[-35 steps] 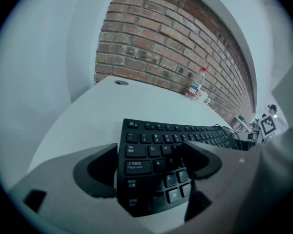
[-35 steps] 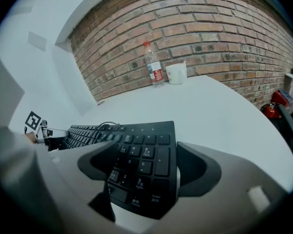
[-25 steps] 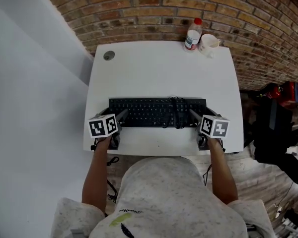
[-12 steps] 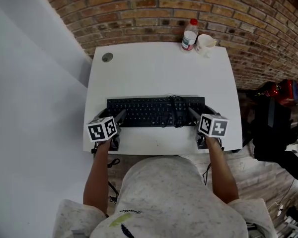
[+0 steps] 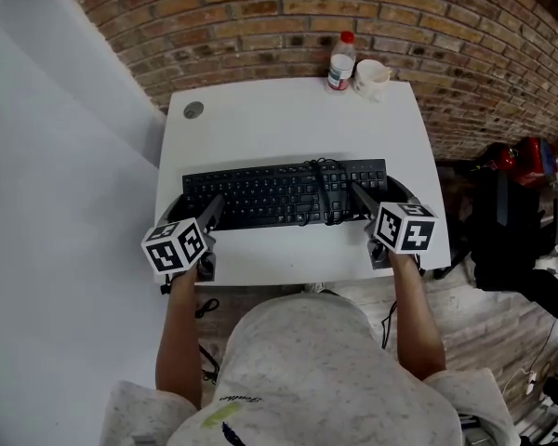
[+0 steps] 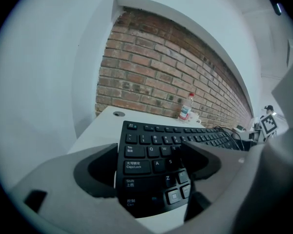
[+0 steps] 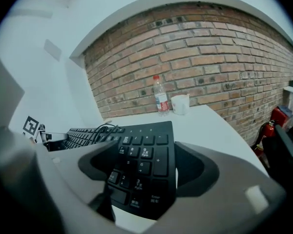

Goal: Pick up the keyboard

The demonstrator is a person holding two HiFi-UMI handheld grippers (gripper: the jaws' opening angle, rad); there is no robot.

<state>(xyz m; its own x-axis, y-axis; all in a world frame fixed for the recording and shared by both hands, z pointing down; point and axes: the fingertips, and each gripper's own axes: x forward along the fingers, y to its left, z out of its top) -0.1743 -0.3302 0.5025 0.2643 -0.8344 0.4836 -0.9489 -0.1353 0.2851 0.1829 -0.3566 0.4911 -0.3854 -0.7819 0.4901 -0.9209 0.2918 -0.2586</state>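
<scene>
Soft, even light is falling from above, so the white table is glowing close to blown-out in the head view, while the keyboard is throwing only a faint shadow and is merging into one dark strip. Both gripper views are bending the brick wall into an arc and darkening to black at their rounded corners. Close to the lens, the left gripper and the right gripper are looming grey and out of focus, and the near ends of the keyboard are sinking into shade.
</scene>
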